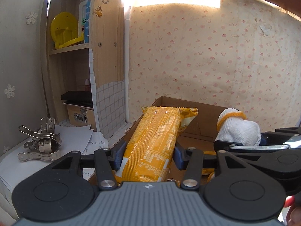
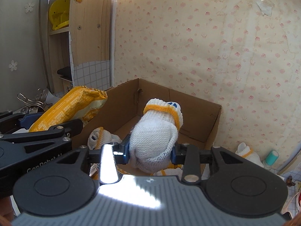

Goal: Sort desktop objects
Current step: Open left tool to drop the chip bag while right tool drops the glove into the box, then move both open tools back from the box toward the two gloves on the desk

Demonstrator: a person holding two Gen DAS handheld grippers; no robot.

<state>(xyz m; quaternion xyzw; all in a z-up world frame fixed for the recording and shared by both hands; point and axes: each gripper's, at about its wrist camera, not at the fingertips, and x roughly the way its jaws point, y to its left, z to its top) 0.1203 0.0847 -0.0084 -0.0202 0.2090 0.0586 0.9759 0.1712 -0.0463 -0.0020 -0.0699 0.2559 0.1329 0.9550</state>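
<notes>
At lower centre of the left wrist view, the left gripper [image 1: 148,155] clamps a yellow snack packet [image 1: 152,143] between its blue fingers [image 1: 119,155]. The packet's long axis runs along the fingers, pointing up and away toward the cardboard box [image 1: 203,118]; its far crimped end overhangs the box's near left corner.

At lower centre of the right wrist view, the right gripper [image 2: 150,153] is closed on a rolled white glove with a yellow cuff band [image 2: 156,131]. The roll stands lengthwise along the fingers, cuff end farthest out, over the open box [image 2: 197,120]. Another white glove [image 2: 97,135] lies on the box floor at left centre of the frame.

Judgement: the right gripper is nearer to a release position, since its load already sits above the box interior; the left load must advance further right and forward.

Farther left, metal clips [image 1: 39,143] rest on paper sheets [image 1: 75,135] on the counter [image 1: 11,162].
</notes>
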